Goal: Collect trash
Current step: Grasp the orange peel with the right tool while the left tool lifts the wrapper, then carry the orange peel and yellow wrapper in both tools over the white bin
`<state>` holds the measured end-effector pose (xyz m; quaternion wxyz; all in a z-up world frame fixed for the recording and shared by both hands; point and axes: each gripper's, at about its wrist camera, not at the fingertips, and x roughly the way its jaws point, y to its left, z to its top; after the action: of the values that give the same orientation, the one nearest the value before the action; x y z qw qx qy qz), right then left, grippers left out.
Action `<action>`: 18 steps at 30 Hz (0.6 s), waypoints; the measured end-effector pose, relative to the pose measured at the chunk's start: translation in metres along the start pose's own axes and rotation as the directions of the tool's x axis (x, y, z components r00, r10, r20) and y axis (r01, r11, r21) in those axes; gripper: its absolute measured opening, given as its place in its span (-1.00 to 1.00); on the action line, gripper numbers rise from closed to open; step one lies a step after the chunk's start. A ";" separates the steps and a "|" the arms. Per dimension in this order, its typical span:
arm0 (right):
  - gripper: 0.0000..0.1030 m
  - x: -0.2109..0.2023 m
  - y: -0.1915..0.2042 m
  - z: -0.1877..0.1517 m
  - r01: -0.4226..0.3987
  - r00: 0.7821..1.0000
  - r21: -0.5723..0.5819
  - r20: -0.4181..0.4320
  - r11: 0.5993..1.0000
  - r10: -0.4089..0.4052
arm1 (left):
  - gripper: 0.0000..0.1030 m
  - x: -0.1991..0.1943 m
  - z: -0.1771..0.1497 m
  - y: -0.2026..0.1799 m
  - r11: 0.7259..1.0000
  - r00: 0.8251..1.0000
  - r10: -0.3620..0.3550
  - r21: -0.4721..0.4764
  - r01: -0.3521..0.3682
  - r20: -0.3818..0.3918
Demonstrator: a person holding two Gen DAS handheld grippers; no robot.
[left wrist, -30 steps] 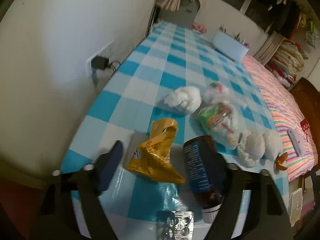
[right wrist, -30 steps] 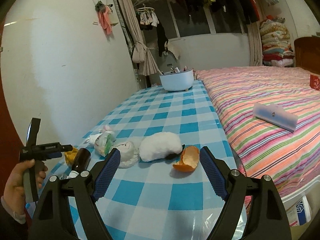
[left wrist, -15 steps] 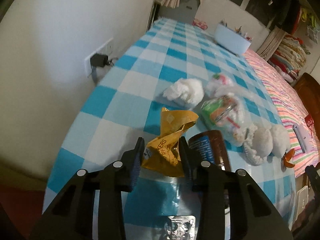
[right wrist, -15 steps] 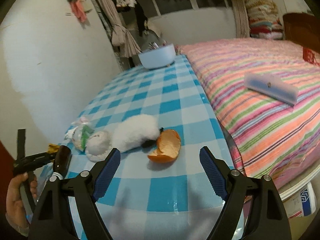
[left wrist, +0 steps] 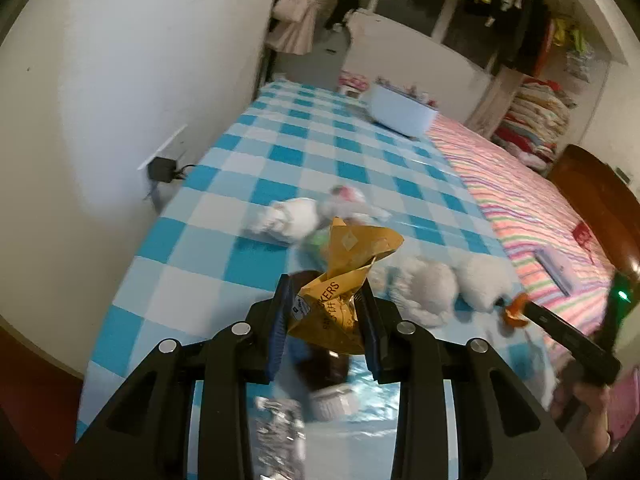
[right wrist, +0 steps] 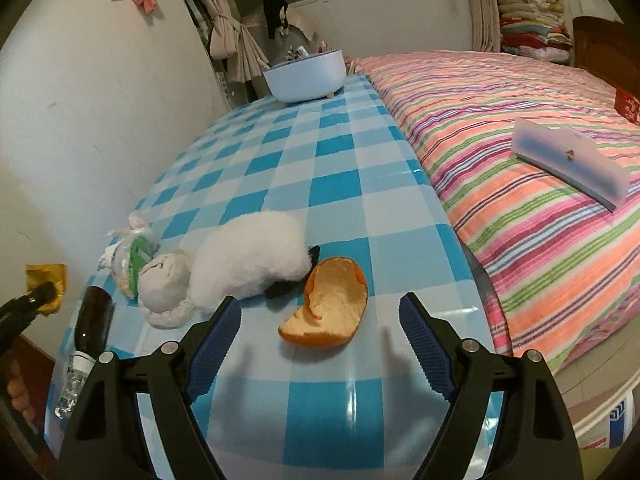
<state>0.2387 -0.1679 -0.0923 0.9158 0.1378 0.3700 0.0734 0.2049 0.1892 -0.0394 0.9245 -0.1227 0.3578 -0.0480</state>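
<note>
A crumpled yellow snack wrapper (left wrist: 348,280) sits between the pads of my left gripper (left wrist: 325,292), whose jaws are still closing on it; it hangs lifted above the checked table (left wrist: 280,152). In the right wrist view the same wrapper (right wrist: 46,276) shows at the far left. My right gripper (right wrist: 319,305) is open, low over the table, with an orange peel (right wrist: 336,292) lying between and just ahead of its fingers, untouched. A brown bottle (right wrist: 94,316) lies near the table's front corner.
Two white fluffy lumps (right wrist: 248,260), a tied plastic bag (right wrist: 134,252) and a tissue wad (left wrist: 288,220) lie mid-table. A foil blister pack (left wrist: 280,432) is at the near edge. A white bowl (right wrist: 306,74) stands far back. A striped bed (right wrist: 520,140) borders the right.
My left gripper went from wide open around the yellow wrapper to closed on it and lifted it off the table. The right gripper moved down and closer to the orange peel.
</note>
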 end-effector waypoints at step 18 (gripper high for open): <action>-0.58 0.024 -0.010 0.006 -0.012 0.997 -0.034 -0.082 0.999 0.009 | -0.40 -0.011 -0.025 -0.060 0.985 0.989 -0.142 0.094 0.144 -0.029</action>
<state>0.2603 -0.1728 -0.1072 0.9017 0.1210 0.4052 0.0901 0.1799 0.1290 -0.0340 0.9195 -0.1032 0.3554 -0.1327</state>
